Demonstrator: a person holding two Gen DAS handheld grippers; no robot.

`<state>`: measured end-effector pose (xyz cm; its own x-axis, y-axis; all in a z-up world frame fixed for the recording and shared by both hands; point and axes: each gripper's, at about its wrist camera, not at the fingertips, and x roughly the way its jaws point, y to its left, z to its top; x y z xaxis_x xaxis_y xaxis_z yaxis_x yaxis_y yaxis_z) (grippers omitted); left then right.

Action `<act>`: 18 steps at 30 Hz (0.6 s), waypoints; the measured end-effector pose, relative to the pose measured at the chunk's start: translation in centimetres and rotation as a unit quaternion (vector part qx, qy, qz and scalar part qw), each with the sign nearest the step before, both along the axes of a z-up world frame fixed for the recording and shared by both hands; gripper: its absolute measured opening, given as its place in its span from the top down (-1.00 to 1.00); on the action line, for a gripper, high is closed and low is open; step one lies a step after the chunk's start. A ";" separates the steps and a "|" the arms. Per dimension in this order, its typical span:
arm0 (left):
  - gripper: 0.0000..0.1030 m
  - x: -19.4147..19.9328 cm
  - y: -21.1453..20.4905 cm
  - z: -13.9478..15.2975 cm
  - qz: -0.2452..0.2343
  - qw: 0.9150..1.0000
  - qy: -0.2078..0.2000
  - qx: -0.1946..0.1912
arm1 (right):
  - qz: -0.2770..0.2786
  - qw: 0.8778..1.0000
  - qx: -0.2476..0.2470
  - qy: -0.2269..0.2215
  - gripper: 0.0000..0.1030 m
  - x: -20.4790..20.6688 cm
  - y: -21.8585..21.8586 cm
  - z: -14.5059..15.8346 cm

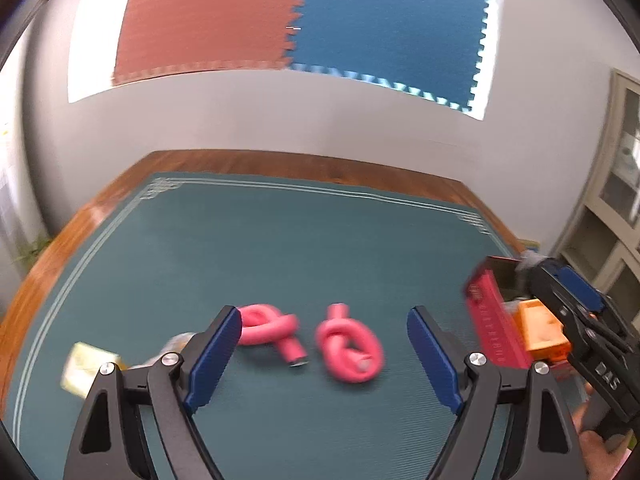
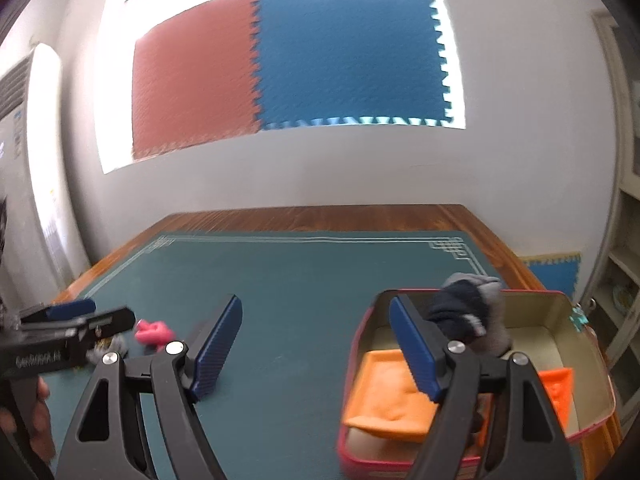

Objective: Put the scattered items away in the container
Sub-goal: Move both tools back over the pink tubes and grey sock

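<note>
Wooden counter [image 2: 360, 216] under green mat [image 1: 280, 248]. Red tin [image 2: 580, 364] at right holds orange pieces, dark sock [image 2: 464, 312]. Both tools, left [image 1: 324, 360] and right [image 2: 316, 348], gape empty. Two pink foam knots [image 1: 348, 348] lie on mat.

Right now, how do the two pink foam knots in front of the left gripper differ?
The left knot is loose and stretched out, with one open tube end pointing toward the camera; the right knot is pulled into a compact, rounder bundle. The left knot lies close to the left gripper's left finger; the right knot sits nearer the middle of the open gap. Both are pink foam tubes lying on the green mat, ungripped and apart.
</note>
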<state>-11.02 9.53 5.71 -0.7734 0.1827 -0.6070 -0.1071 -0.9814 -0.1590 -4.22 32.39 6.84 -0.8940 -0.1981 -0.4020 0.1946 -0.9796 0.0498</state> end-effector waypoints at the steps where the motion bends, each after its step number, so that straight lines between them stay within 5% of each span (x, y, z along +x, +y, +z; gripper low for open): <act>1: -0.68 -0.1 -0.7 -0.2 0.009 1.000 -0.002 0.001 | 0.006 1.000 0.005 -0.001 -0.55 0.1 -0.5 -0.1; 9: -0.68 -0.9 -4.7 -1.3 0.058 0.998 -0.017 0.008 | 0.045 0.999 0.021 -0.016 -0.56 0.4 -2.8 -1.2; 18: -0.68 -1.8 -7.8 -2.5 0.057 0.997 -0.039 0.023 | 0.077 0.996 0.022 -0.039 -0.56 0.1 -4.2 -2.2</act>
